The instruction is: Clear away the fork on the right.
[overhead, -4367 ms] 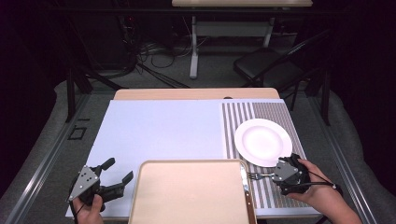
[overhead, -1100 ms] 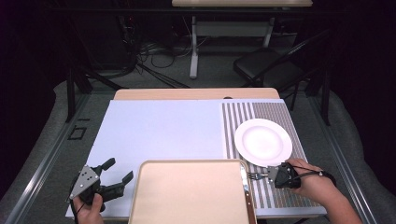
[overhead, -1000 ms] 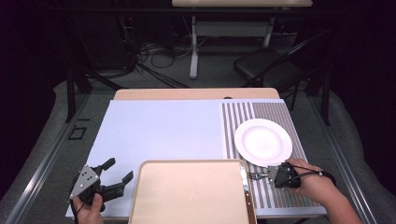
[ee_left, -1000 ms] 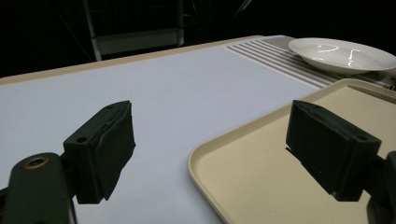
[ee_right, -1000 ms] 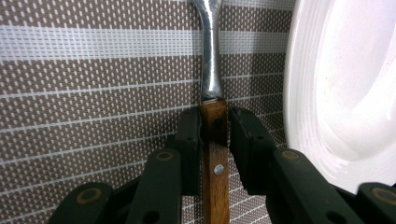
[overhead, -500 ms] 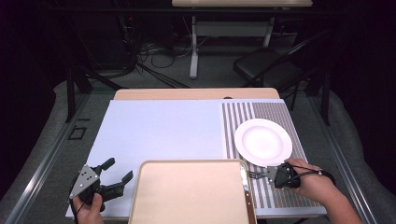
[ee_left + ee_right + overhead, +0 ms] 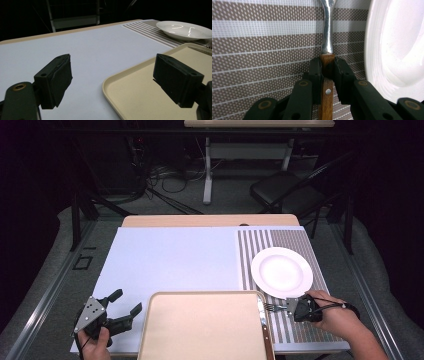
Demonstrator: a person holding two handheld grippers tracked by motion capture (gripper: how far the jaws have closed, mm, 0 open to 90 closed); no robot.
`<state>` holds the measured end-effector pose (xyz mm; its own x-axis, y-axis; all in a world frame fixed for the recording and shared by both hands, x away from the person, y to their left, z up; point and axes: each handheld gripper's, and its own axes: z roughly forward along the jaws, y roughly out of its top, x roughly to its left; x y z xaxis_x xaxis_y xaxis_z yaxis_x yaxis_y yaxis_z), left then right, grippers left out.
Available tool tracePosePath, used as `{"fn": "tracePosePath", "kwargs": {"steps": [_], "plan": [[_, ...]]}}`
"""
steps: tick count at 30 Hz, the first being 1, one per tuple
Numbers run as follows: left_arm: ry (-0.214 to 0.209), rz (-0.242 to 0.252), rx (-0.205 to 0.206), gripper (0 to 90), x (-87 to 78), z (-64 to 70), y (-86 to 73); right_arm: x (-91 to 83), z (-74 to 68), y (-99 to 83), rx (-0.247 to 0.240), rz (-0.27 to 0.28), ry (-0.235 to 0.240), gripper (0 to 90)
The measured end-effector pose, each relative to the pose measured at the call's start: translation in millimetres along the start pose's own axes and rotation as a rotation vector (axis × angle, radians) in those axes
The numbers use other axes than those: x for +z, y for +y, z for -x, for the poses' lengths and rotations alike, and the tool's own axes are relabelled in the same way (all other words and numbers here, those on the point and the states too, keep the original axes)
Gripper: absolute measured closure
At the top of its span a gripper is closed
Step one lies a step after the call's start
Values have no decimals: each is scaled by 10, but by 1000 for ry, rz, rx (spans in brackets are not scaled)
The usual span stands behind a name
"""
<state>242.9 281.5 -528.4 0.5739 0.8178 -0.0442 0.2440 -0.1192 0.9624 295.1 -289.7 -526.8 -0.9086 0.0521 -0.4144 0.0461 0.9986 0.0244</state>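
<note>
- The right tongs (image 7: 327, 68) are clamped on the wooden handle of a fork (image 7: 327, 37); their two black jaws press the handle from either side, just behind the point where the wood meets the metal neck.
- From the high view, the right tongs (image 7: 295, 309) sit in the person's right hand (image 7: 332, 316), and the fork (image 7: 272, 307) runs out ahead of them with its tines reaching toward the near right corner of the tray.
- Under the fork and the right tongs lies a striped mat (image 7: 262, 37) of brown and pale bands.
- Just beside the right tongs, on the same mat, stands a white plate (image 7: 281, 271); in the right gripper view its rim (image 7: 372, 50) lies close alongside the fork's neck, and whether they touch cannot be told.
- The left tongs (image 7: 112, 80) stand wide apart with nothing between them, one jaw over the pale sheet and the other over the tray.
- From the high view, the left tongs (image 7: 125, 307) are held in the left hand (image 7: 92, 342), just beside the tray's left edge.
- The beige tray (image 7: 160, 340) lies between the two tongs, bare.
- A pale blue sheet (image 7: 170, 260) covers the bench (image 7: 200, 220) beyond the left tongs.
</note>
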Motion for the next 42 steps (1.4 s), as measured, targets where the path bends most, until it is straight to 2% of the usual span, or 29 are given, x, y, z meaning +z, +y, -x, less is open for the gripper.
{"fn": "tracePosePath", "kwargs": {"steps": [1,2,5,10,25,27,32,42], "plan": [[3,0,2,156,0,2,1,-28,7,4,-5,0,2,770],[3,0,1,156,0,3,1,-42,-6,-2,15,18,-3,770],[4,3,2,157,3,7,1,-109,-15,0,33,31,-7,771],[5,2,2,156,3,8,1,-152,-22,3,43,37,-4,771],[4,-1,3,156,0,8,2,-3,-6,14,59,-6,64,769],[5,0,2,156,0,7,1,9,9,17,56,-26,87,769],[3,-1,1,156,5,6,-2,26,30,18,53,-18,93,762],[4,-2,-1,156,6,9,-3,56,130,67,56,-55,161,738]]}}
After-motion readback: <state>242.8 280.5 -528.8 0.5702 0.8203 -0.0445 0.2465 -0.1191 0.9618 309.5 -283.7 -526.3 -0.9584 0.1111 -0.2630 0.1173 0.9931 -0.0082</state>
